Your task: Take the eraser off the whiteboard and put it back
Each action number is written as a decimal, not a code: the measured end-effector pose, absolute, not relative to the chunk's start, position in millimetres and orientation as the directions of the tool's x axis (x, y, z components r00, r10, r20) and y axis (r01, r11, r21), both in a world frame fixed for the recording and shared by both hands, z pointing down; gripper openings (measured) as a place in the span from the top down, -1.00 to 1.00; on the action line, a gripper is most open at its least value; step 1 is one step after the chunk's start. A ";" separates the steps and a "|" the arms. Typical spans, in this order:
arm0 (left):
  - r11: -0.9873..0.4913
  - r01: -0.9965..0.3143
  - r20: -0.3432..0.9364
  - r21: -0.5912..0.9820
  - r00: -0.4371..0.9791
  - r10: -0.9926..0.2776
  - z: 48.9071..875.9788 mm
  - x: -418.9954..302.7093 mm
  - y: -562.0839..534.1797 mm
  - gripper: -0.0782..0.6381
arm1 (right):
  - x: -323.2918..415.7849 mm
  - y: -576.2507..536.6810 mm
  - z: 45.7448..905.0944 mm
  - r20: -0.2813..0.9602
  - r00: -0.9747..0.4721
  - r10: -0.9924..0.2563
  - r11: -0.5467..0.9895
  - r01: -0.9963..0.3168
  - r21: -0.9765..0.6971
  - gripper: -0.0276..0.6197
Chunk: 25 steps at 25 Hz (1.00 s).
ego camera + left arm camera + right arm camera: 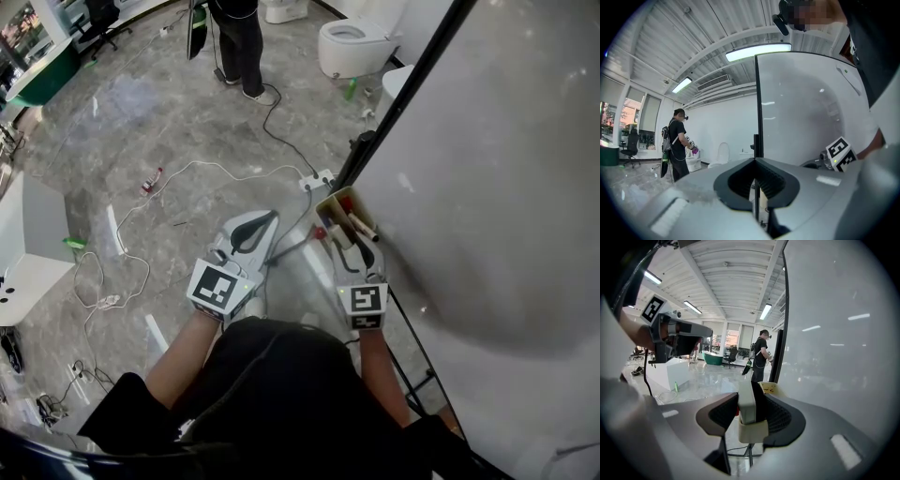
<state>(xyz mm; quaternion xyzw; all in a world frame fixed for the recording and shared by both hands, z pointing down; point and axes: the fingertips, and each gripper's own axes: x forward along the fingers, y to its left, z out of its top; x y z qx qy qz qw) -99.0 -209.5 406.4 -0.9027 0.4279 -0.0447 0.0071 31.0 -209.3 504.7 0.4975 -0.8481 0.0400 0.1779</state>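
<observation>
Room: a big hall with a shiny grey stone floor (pixel 141 122), white wires lying on it, and a person (pixel 239 42) standing far off.
Board: the whiteboard (pixel 487 169) is on the right. It is big, white and has a black edge.
Eraser place: the eraser (pixel 745 406) is low down by the board's near edge, just beside the pen cup (pixel 330 202). It stands on end, with a cream piece (pixel 753 430) round its bottom. I cannot tell if it touches the board.
Right gripper: the right gripper (pixel 751 399) has its jaws wide, one on each flat side of the eraser. The pads look to press on it.
Left gripper: the left gripper (pixel 755 161) has its jaws together with nothing in them. It is off to the left, away from the board.
How it feels: I think the eraser is light. The white back looks hard and stiff and the dark side looks soft and squashy. The smooth back may slip a bit. A drop would likely not break it.
Where to hold: by the two wide flat sides, near the middle. At a thin end it might twist.
How many: one eraser, one whiteboard, one pen cup, two grippers and one far-off person. There are a few pens in the cup, too small to count.
</observation>
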 end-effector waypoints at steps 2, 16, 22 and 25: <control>-0.638 -0.767 0.079 -0.068 0.633 -0.770 407.0 -100.3 -209.6 0.77 | 33.4 -209.5 508.8 0.334 -0.440 -0.834 0.501 -0.857 0.121 0.35; -0.647 -0.759 0.074 -0.071 0.643 -0.762 406.5 -94.9 -210.7 0.77 | 38.6 -204.5 497.4 0.324 -0.443 -0.836 0.509 -0.846 0.157 0.28; -0.660 -0.747 0.069 -0.080 0.657 -0.751 404.1 -90.0 -211.9 0.77 | 41.2 -197.9 471.4 0.272 -0.450 -0.850 0.501 -0.850 0.159 0.28; -0.669 -0.739 0.065 -0.081 0.666 -0.743 402.3 -84.6 -211.9 0.77 | 40.6 -194.3 453.7 0.239 -0.466 -0.852 0.508 -0.846 0.162 0.28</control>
